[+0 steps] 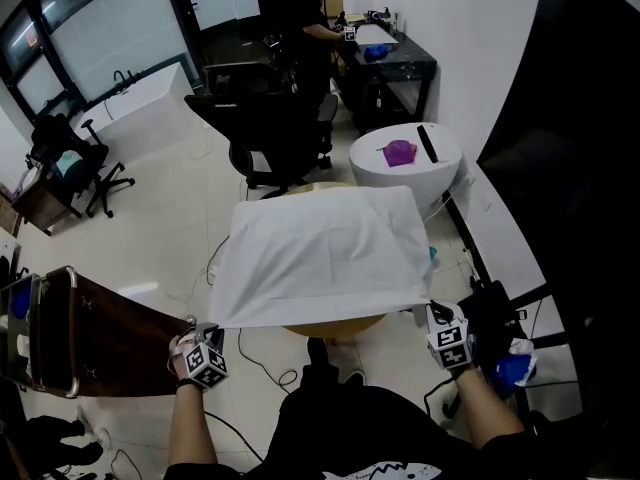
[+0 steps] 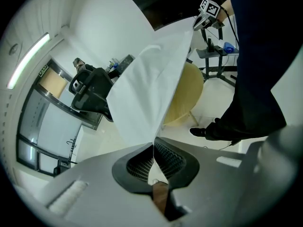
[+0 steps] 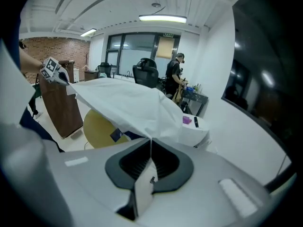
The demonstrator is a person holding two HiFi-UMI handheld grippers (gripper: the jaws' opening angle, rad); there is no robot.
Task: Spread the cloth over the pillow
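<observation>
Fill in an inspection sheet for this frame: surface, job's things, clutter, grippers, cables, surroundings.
Surface: round tan table, mostly covered.
Job's things: white cloth draped over the table, near edge held up; pillow not visible beneath.
Clutter: purple object and black bar on a round white table beyond.
Grippers: left gripper and right gripper each shut on a near cloth corner.
Cables: thin cable on the floor.
Surroundings: black office chair, brown cabinet, person at a far desk.

Head view looks steeply down; both gripper views share the cloth (image 2: 147, 89).
</observation>
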